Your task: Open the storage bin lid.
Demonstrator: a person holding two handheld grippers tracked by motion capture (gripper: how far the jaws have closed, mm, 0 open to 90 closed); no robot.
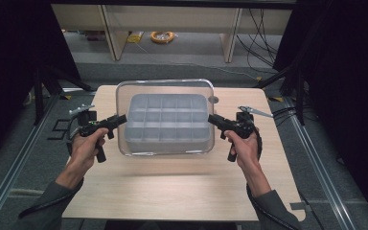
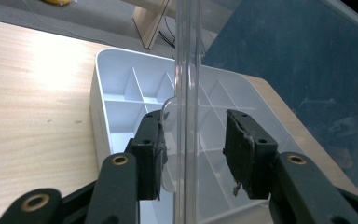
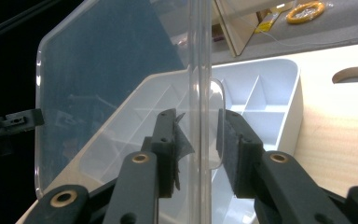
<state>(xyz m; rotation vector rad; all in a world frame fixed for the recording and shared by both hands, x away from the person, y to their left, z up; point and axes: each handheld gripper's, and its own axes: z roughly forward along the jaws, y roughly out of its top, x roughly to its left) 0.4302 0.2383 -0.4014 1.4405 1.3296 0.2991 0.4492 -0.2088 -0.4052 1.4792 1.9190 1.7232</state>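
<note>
A clear plastic lid [image 1: 165, 87] hangs level above a white compartment tray [image 1: 166, 125] in the middle of the table. My left gripper [image 1: 123, 118] reaches its left edge and my right gripper [image 1: 210, 118] its right edge. In the left gripper view the lid's rim [image 2: 187, 70] runs between the jaws of the left gripper [image 2: 193, 140]; its small tab touches one pad and a clear gap shows at the other. In the right gripper view the right gripper [image 3: 196, 140] sits close on both sides of the rim [image 3: 200, 56]. The tray [image 2: 116, 84] [image 3: 270, 88] lies below.
The tray stands on a light wooden table [image 1: 172, 191] with a round hole [image 1: 213, 99] near its far right. Beyond the table are wooden furniture legs and a yellow cable coil [image 1: 163, 37] on the floor. Dark curtains and metal rails flank both sides.
</note>
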